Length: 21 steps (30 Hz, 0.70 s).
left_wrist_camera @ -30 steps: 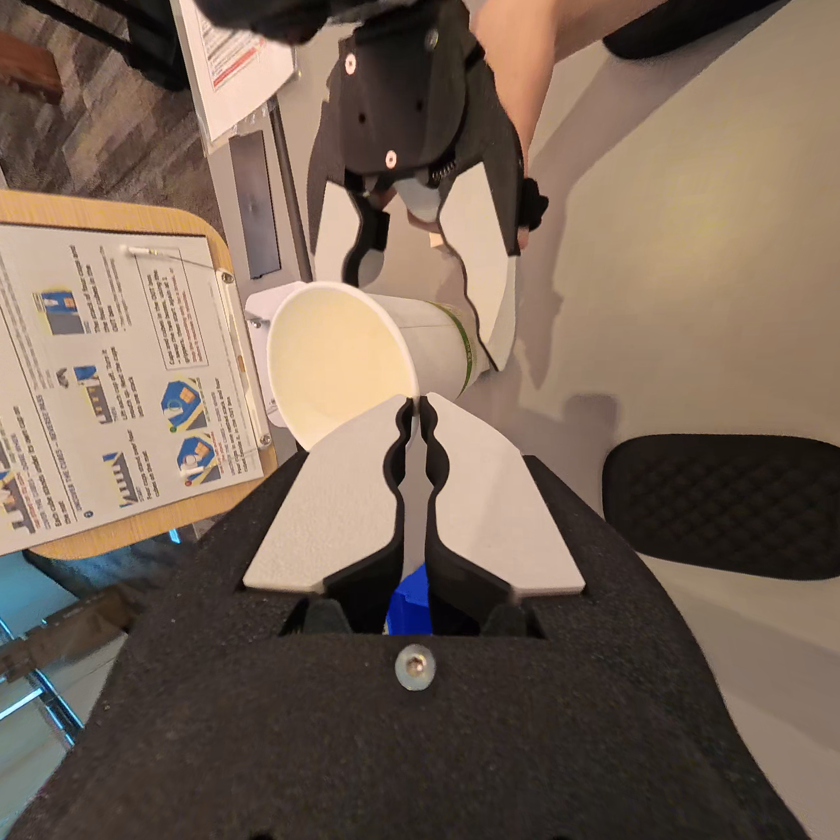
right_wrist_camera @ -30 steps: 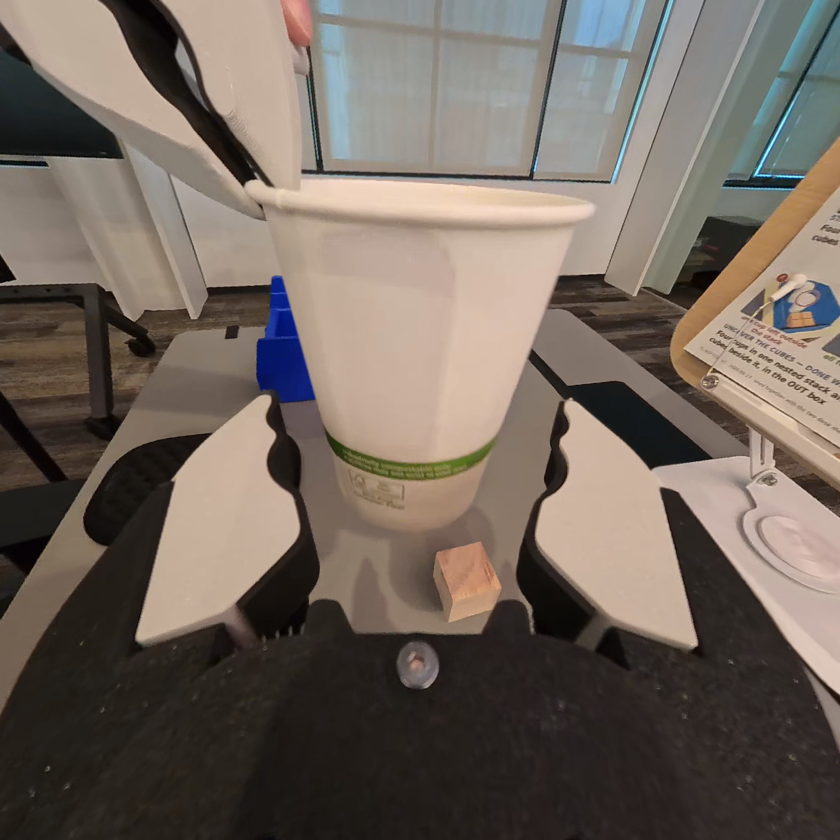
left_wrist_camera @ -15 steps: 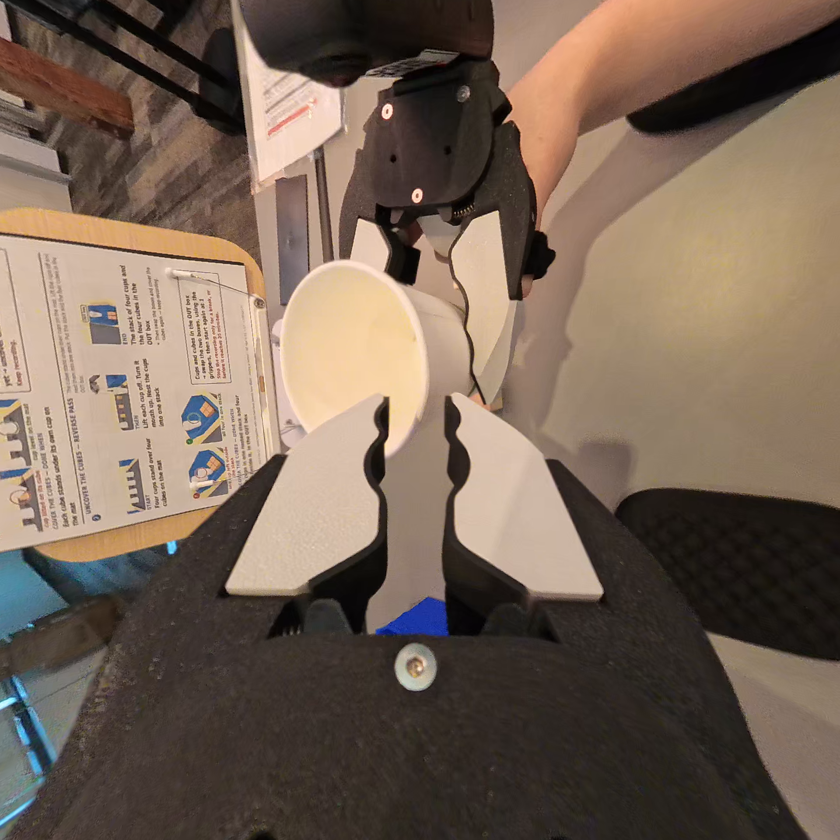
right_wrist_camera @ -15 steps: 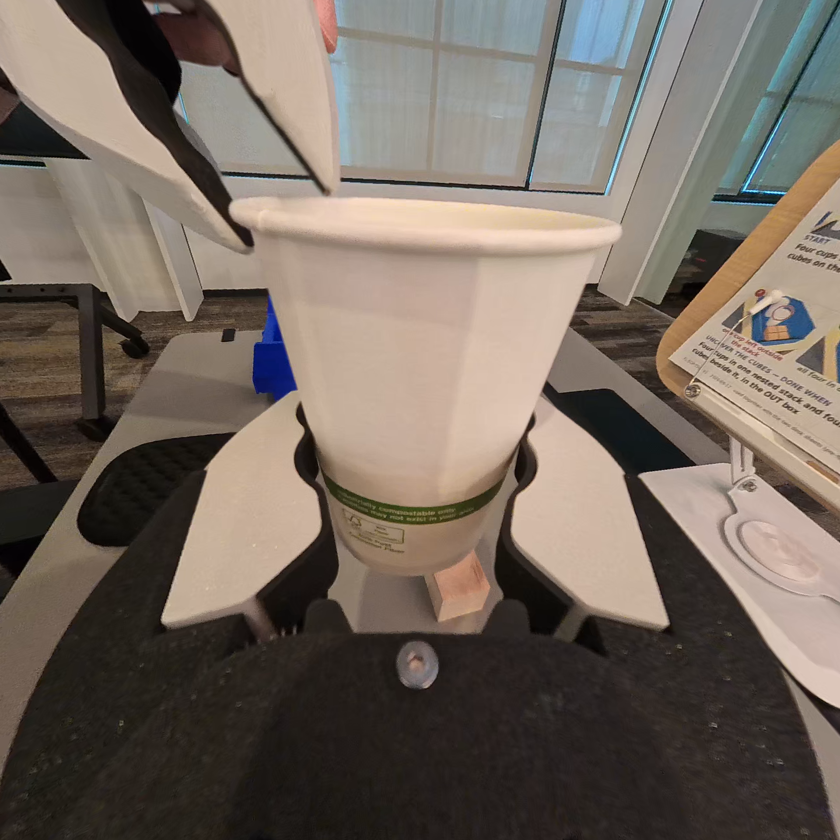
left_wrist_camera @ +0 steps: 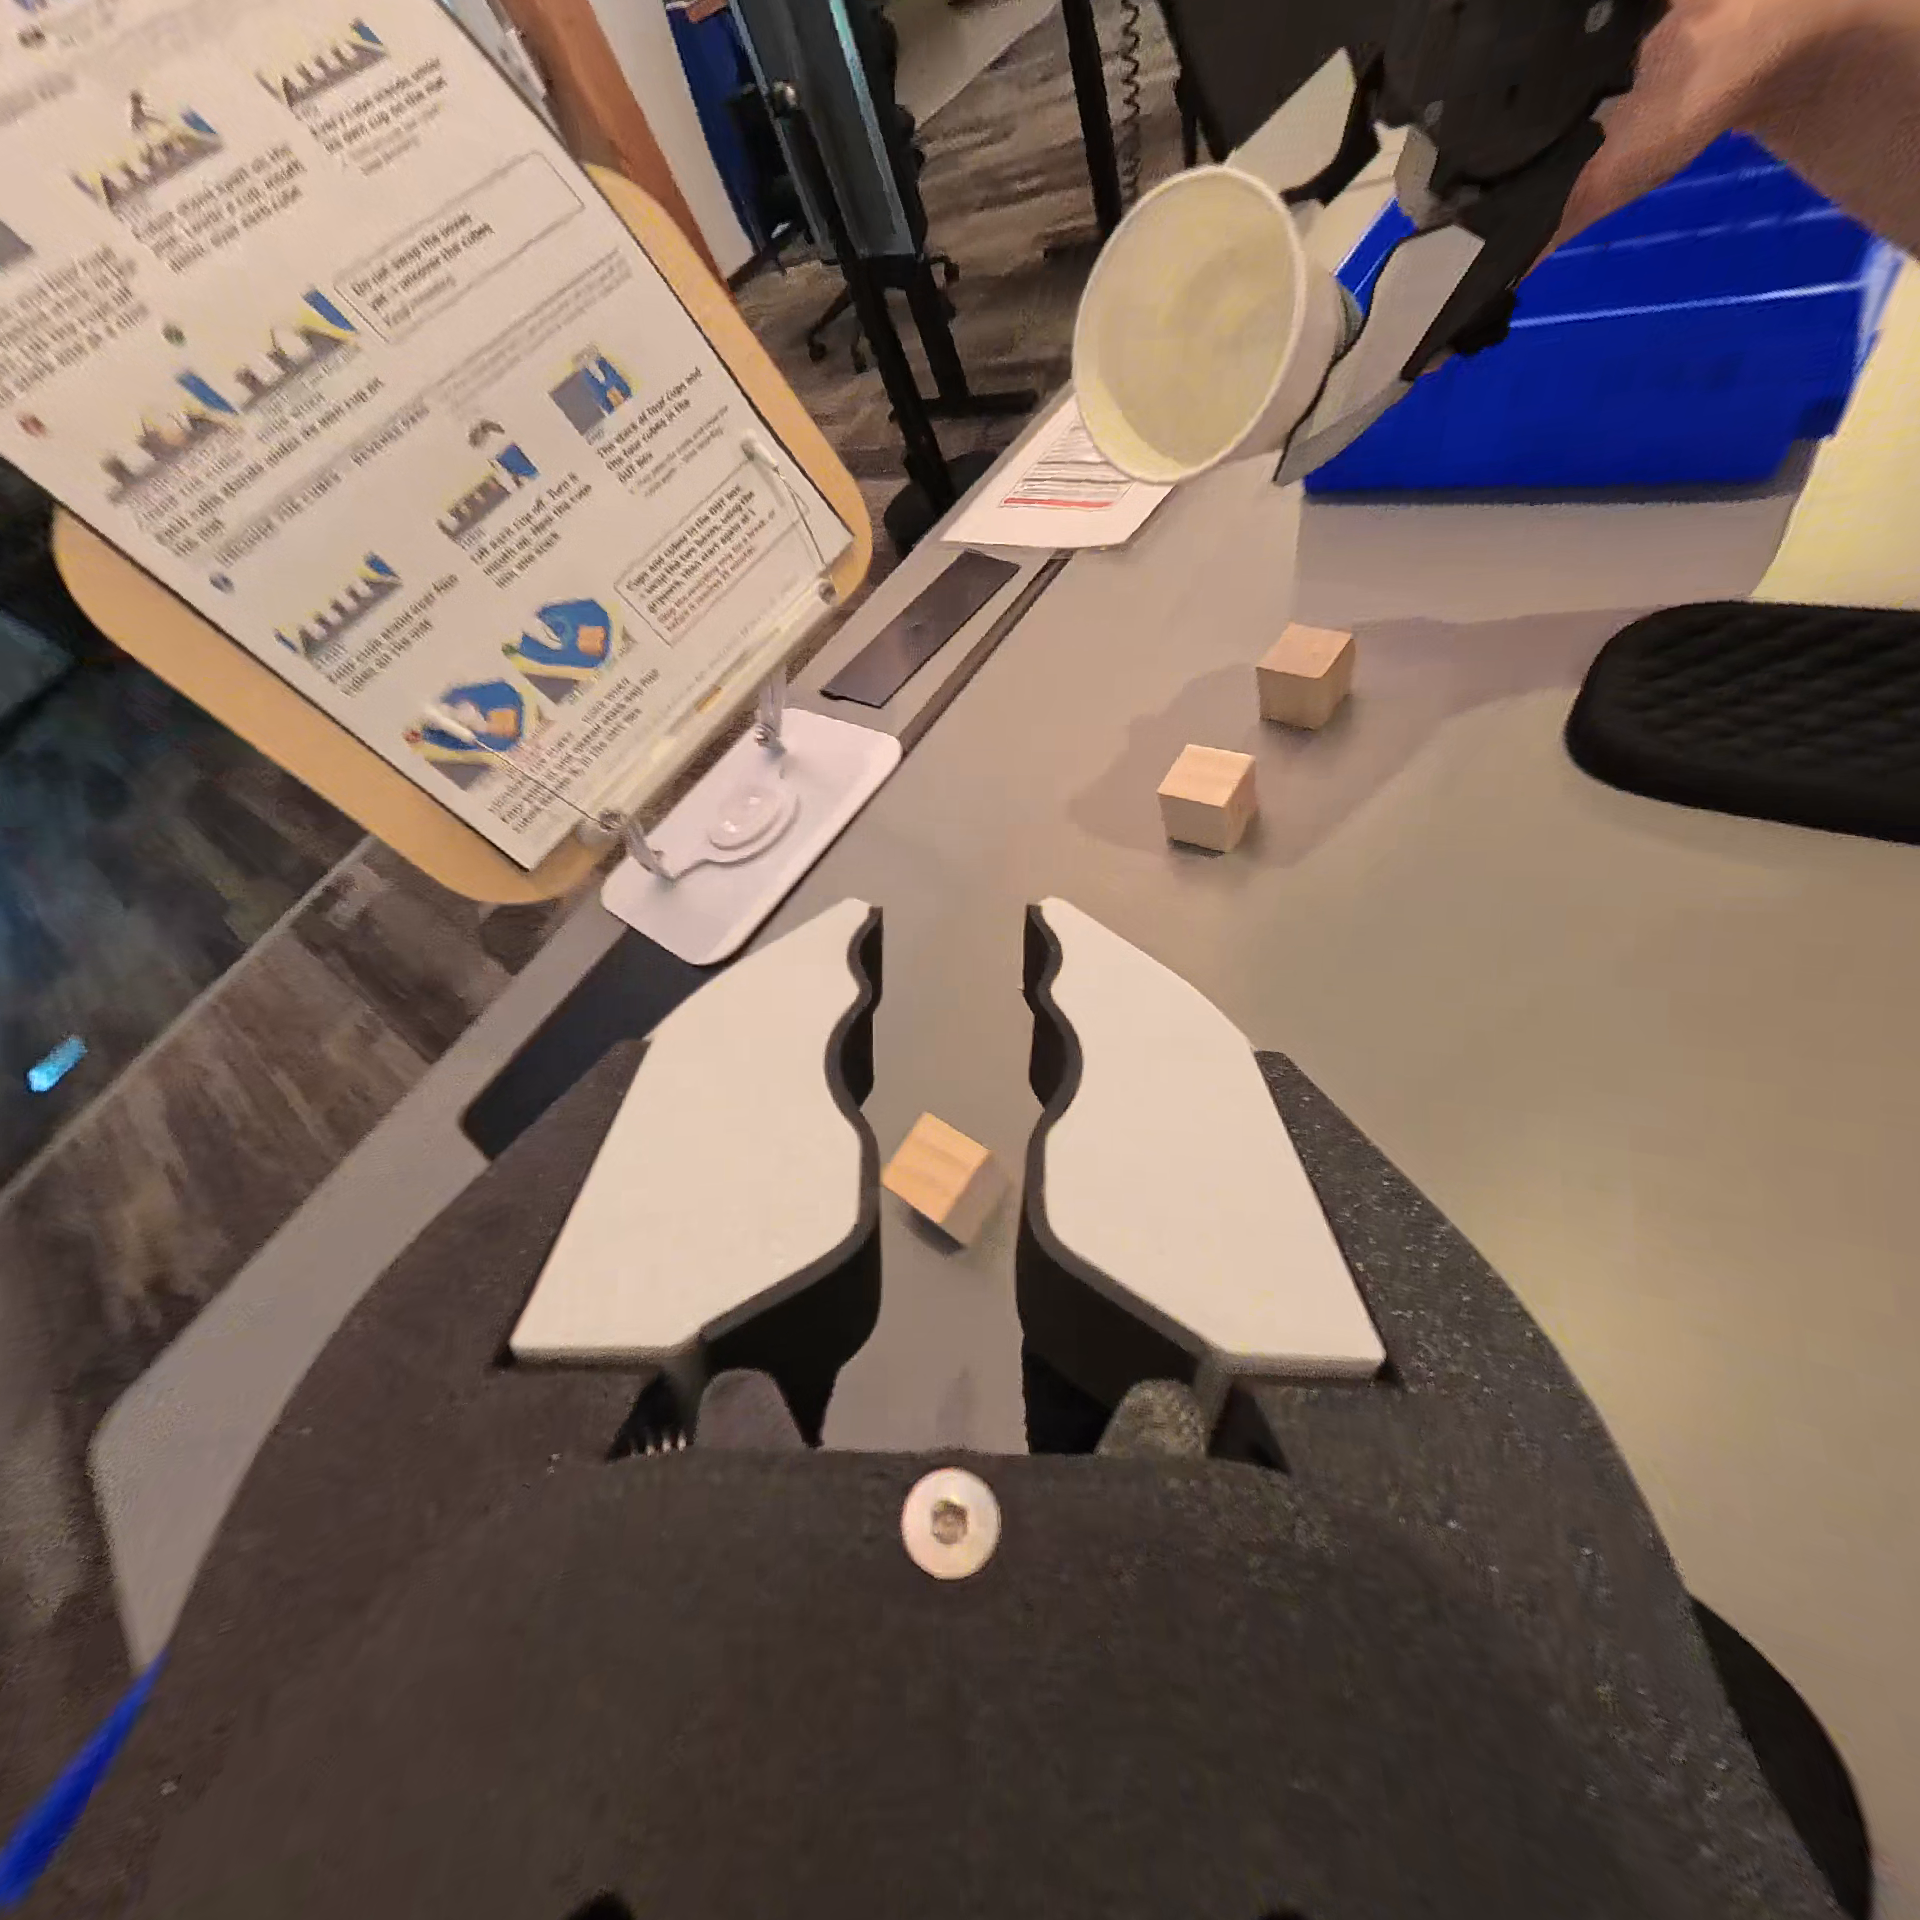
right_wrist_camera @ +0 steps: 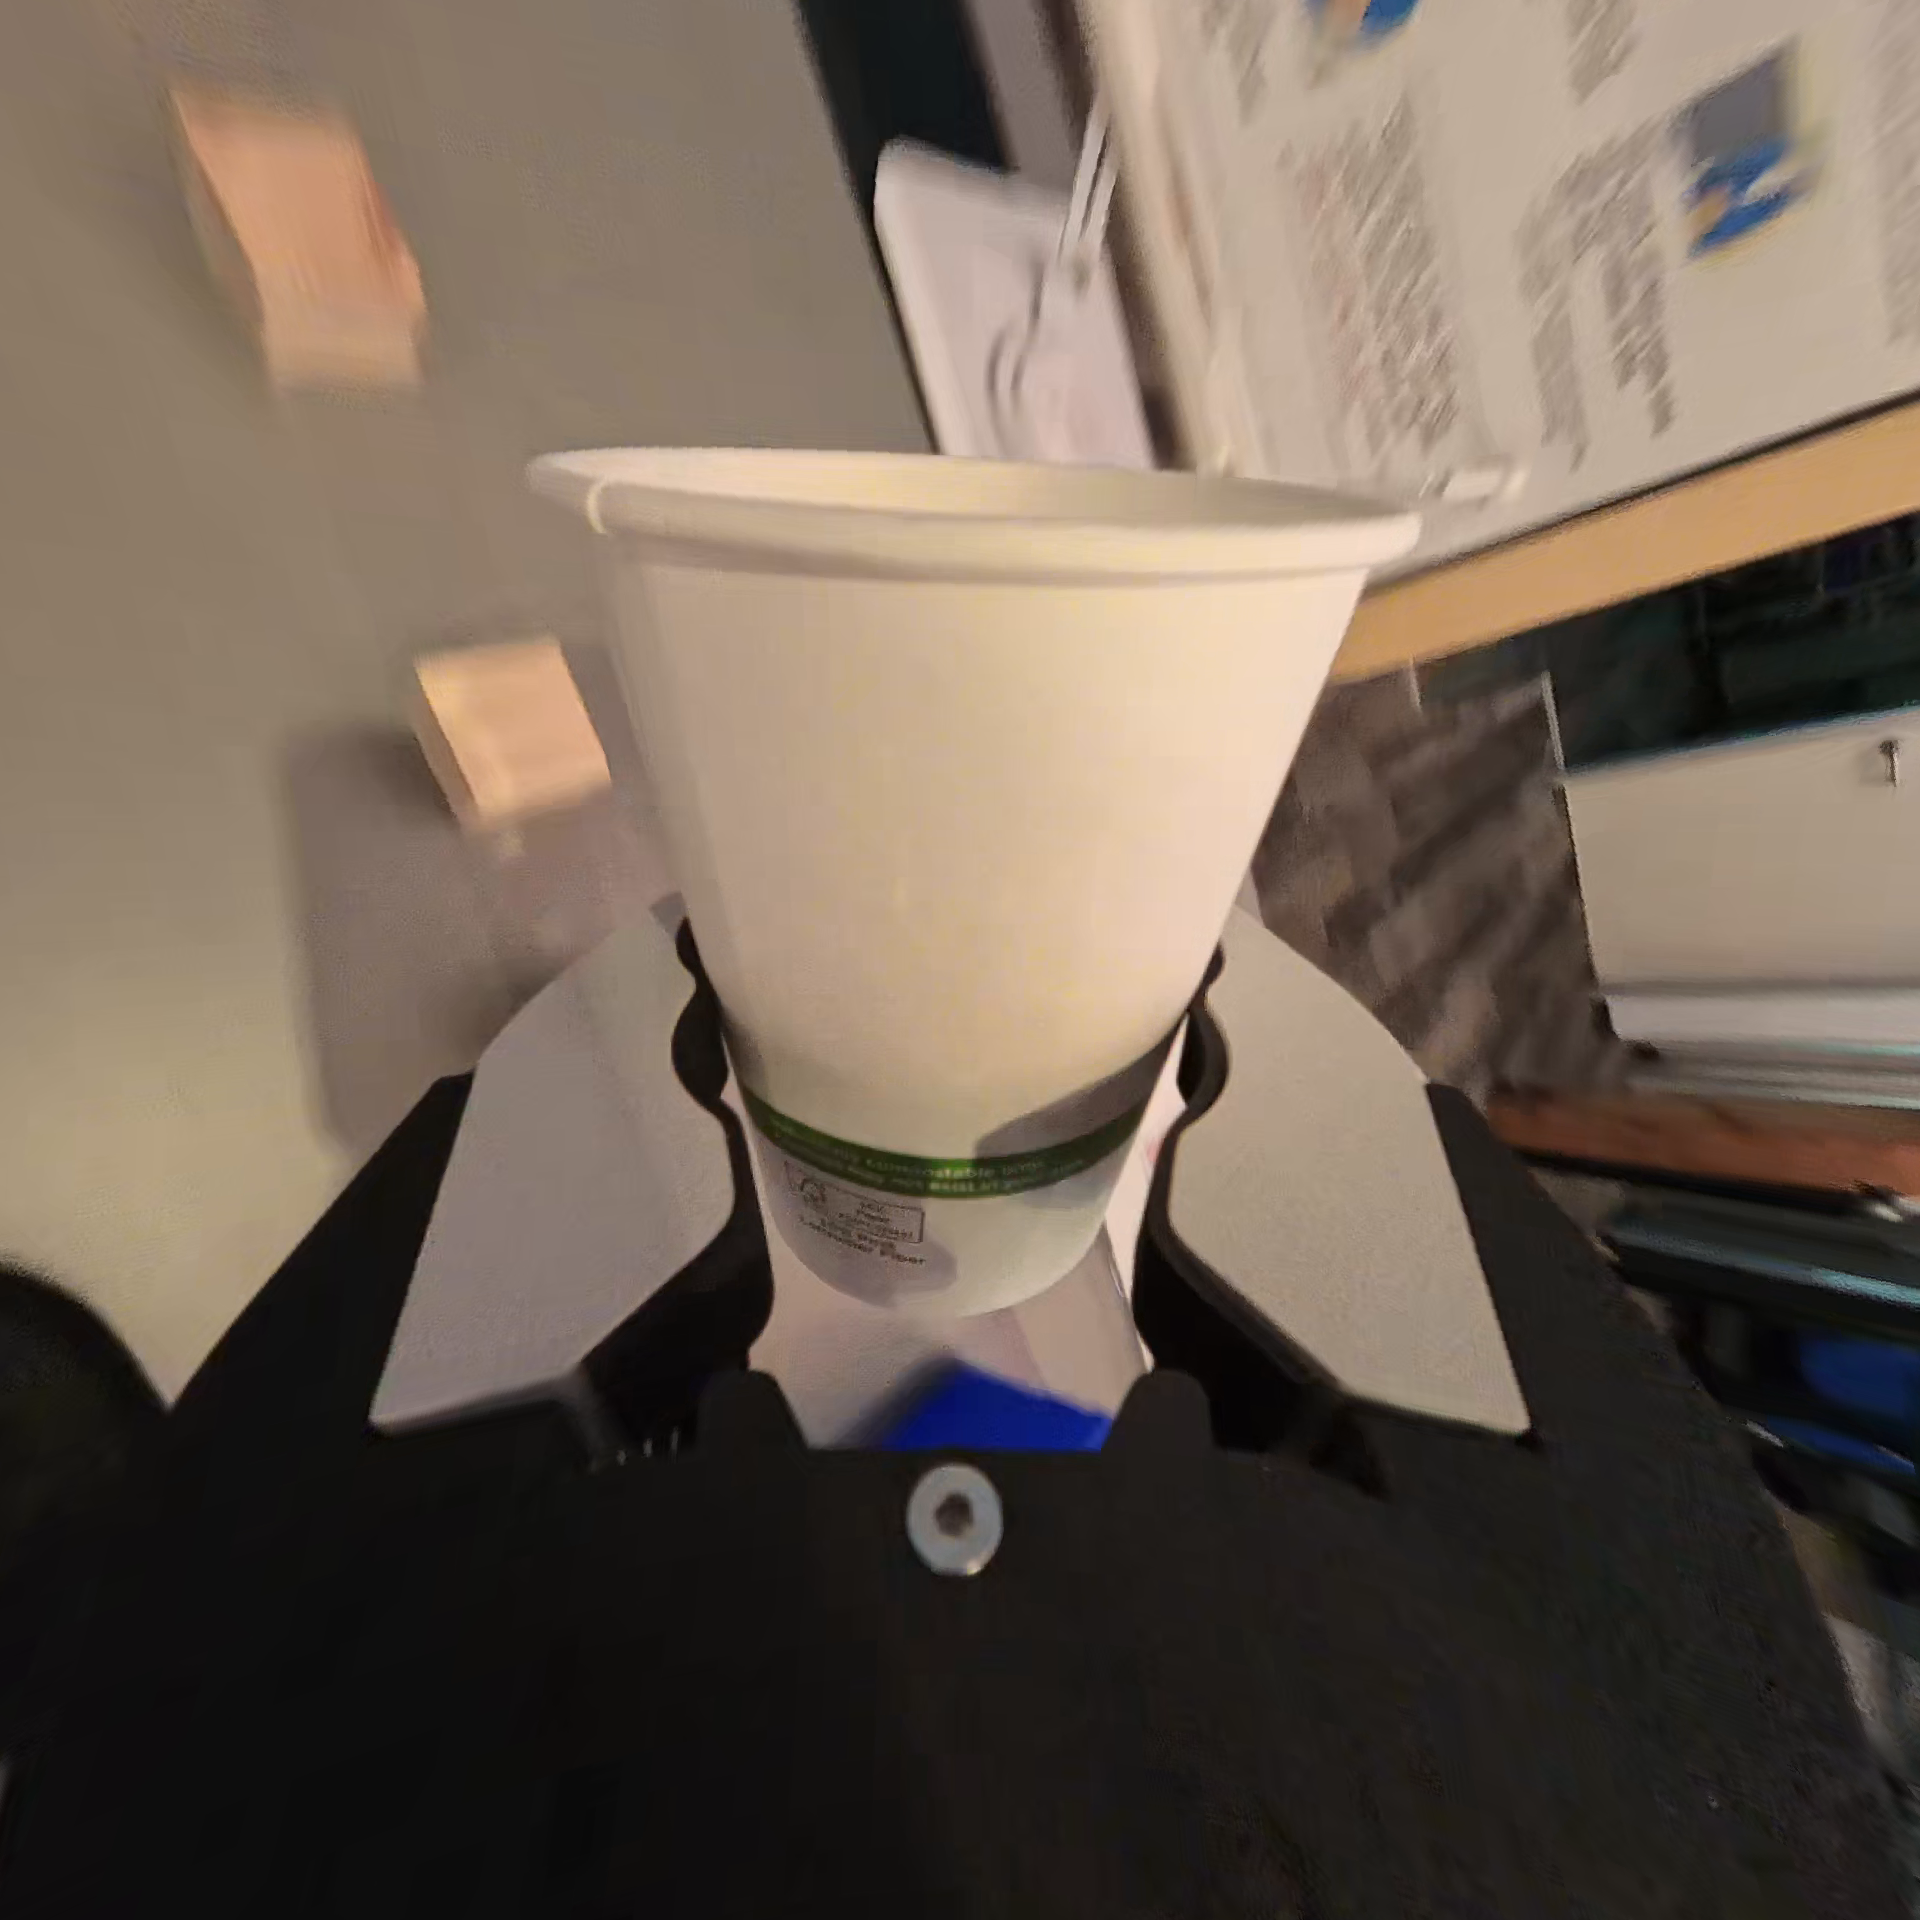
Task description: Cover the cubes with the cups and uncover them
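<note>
A: Which step is this?
B: Covering, I'd judge. The right gripper [right_wrist_camera: 951, 1122] clamps the white cup [right_wrist_camera: 966, 831] near its base, rim beyond its fingertips.
A: And the left gripper [left_wrist_camera: 951, 914]?
B: Parted, empty; one cube [left_wrist_camera: 943, 1177] sits between its fingers, two cubes [left_wrist_camera: 1205, 798] beyond. Next: invert over a cube.
</note>
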Motion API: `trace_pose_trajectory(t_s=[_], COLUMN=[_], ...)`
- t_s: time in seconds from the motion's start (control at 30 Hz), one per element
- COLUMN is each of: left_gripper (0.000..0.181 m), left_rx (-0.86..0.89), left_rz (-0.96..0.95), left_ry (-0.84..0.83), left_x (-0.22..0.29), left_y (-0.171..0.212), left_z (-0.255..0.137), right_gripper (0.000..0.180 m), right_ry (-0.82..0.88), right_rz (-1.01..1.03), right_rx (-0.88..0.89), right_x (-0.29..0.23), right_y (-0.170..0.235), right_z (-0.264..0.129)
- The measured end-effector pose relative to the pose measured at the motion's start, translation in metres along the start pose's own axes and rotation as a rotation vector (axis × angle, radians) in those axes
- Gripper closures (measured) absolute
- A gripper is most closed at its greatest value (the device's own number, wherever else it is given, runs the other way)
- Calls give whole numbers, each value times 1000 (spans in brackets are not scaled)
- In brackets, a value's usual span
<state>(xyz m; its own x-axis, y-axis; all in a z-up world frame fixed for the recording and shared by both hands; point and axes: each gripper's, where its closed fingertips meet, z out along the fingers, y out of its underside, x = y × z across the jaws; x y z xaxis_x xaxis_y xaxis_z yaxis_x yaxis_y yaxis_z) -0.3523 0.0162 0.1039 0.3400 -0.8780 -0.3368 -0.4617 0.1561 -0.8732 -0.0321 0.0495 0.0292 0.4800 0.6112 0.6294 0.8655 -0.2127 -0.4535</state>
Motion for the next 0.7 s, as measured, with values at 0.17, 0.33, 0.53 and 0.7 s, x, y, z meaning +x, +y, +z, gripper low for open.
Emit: trace_pose_trajectory(t_s=[0.17, 0.33, 0.53, 0.7], left_gripper=[159, 160, 161, 162], left_rx=[27, 43, 54, 67], left_rz=[-64, -77, -86, -114], left_ry=[31, 45, 31, 19], left_x=[14, 22, 22, 19], left_y=[25, 31, 36, 43], left_z=[-7, -19, -38, -53], right_gripper=[93, 93, 93, 93], right_ry=[-42, -98, -141, -137], right_rz=[-313, -535, -731, -902], right_rx=[-441, -700, -945, -1038], right_x=[-9, -19, -18, -22], right_y=[72, 104, 124, 113], right_z=[-3, -13, -18, -3])
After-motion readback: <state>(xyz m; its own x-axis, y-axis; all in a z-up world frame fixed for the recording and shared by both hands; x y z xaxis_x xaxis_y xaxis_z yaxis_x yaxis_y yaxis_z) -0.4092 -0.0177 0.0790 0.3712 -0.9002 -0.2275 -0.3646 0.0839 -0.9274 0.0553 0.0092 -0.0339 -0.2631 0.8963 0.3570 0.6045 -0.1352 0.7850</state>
